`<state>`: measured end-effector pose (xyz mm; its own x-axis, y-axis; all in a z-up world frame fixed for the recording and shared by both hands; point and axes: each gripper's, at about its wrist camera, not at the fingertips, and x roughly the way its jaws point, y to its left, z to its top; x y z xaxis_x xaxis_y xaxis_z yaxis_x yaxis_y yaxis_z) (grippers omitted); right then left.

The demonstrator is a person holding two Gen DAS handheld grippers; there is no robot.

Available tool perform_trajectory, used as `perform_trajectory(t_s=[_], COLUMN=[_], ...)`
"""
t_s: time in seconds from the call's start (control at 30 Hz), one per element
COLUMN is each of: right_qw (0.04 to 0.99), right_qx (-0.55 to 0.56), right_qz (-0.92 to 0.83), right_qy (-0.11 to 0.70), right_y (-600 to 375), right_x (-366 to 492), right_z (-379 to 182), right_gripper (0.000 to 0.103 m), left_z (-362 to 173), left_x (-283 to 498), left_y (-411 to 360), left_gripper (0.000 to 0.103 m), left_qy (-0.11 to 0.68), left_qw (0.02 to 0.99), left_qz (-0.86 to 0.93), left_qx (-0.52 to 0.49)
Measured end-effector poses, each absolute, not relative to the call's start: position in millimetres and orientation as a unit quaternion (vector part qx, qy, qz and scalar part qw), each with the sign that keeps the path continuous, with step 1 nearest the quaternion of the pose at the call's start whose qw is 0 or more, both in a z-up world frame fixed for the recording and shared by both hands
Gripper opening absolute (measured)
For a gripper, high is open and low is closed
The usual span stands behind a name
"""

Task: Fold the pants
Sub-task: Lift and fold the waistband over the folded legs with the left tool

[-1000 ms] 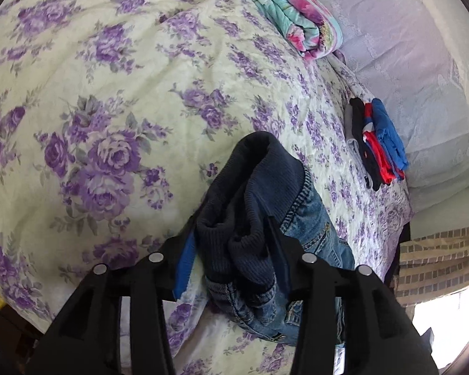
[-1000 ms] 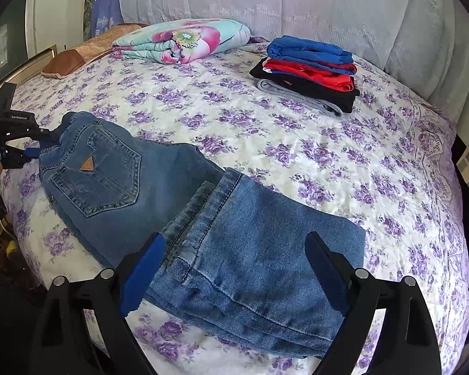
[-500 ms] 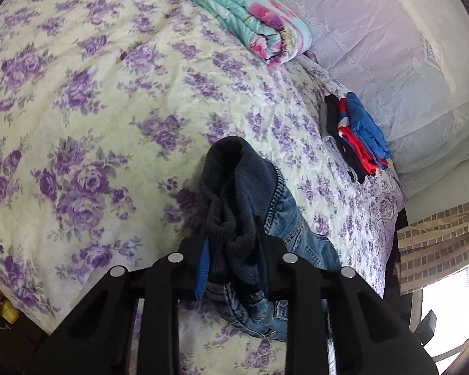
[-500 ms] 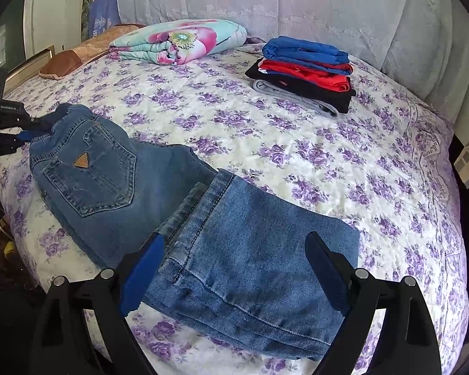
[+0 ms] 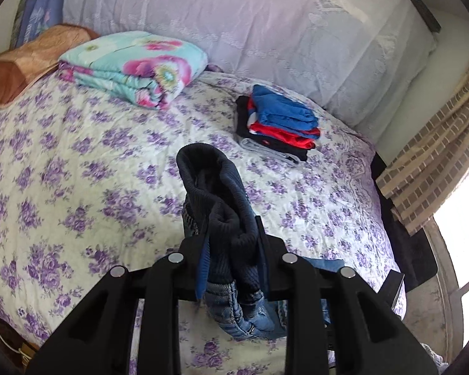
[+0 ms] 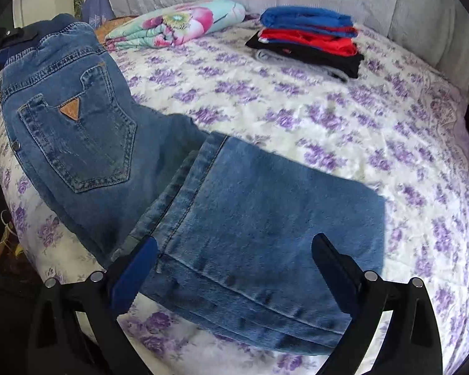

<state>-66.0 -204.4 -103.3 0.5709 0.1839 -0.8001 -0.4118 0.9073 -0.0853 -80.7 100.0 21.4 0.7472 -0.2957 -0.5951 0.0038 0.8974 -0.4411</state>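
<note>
Pants [image 6: 115,143] waistband end now lifted off bed by left gripper [image 5: 231,250].

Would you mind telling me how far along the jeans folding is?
Done: the legs of the jeans lie doubled over on the bed. In hand: the left gripper is shut on the ribbed waistband, lifting it. Left: laying that end over the legs; the right gripper hovers open above them.
</note>
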Motion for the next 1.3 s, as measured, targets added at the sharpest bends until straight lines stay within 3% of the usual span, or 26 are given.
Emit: perform_trajectory(t_s=[0.43,0.7,1.0,1.07,1.2,1.3], right_qw=[0.897,0.897,0.889,0.887,0.888,0.894], right_qx=[0.076,0.111,0.131,0.128,0.120,0.115], right_qz=[0.042,-0.012,-0.054,-0.053,-0.043,-0.033], right_qy=[0.433,0.428,0.436,0.440,0.442,0.433], right_y=[-342,-396,-437,-437,-431,-423], right_x=[-71,-91,-110,-110,-100,-88], right_z=[-97,-108,-117,-119,-117,-107], right_gripper=[0.099,0.099,0.099,0.099,0.099,0.099], left_z=[59,-4,-82,-86,-77,-60], left_x=[-59,-46,-52,-53,-63,-73], left_y=[-72,-196,-255,-253,-251,-243], left_gripper=[0.023,0.023,0.025,0.028,0.053,0.058], left_qy=[0.339,0.393,0.446,0.450,0.431,0.403], left_qw=[0.912,0.856,0.806,0.804,0.803,0.813], left_qz=[-0.230,-0.325,-0.358,-0.363,-0.387,-0.394], left_qx=[-0.025,0.084,0.148,0.136,0.137,0.147])
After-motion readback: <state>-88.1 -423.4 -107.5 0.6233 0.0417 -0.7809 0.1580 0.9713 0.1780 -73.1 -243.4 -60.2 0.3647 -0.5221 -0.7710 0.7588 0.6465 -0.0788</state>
